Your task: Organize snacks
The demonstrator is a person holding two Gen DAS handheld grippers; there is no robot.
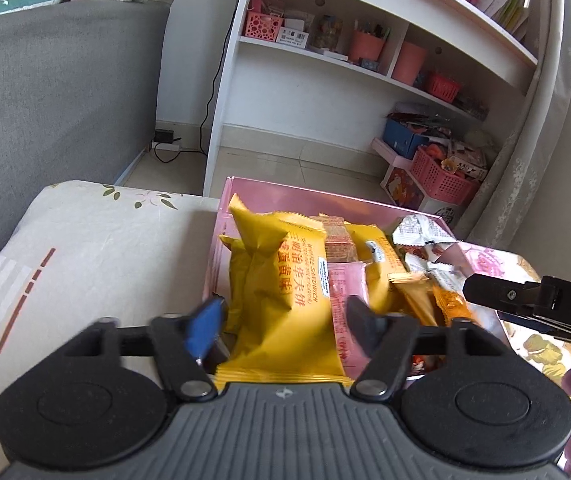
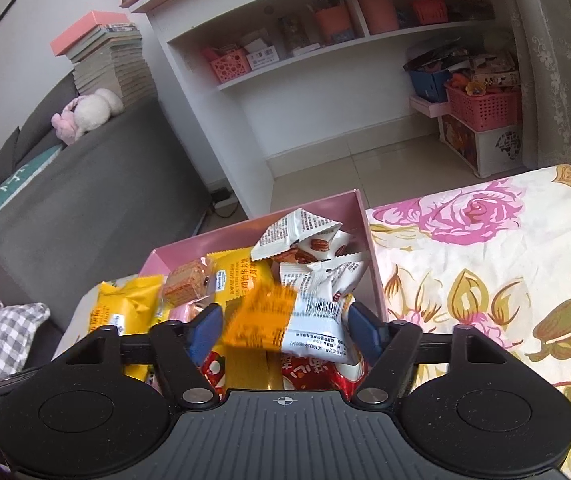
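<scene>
A pink box [image 1: 215, 256] holds several snack packets. In the left wrist view my left gripper [image 1: 283, 320] is open over the box, with a large yellow waffle packet [image 1: 281, 280] lying between its fingers, not clamped. My right gripper [image 1: 525, 300] enters from the right edge. In the right wrist view my right gripper [image 2: 283, 326] is open above the pink box [image 2: 369, 248], and an orange-and-white packet [image 2: 285, 320], blurred, sits loose between its fingers. White packets [image 2: 301, 236] and a wafer [image 2: 185, 284] lie in the box.
The box rests between a pale floral cushion [image 1: 85, 260] and a rose-patterned cloth [image 2: 485, 260]. A grey sofa [image 1: 53, 92] is at left. A white shelf unit [image 1: 325, 60] with pink baskets [image 2: 481, 108] stands behind on a tiled floor.
</scene>
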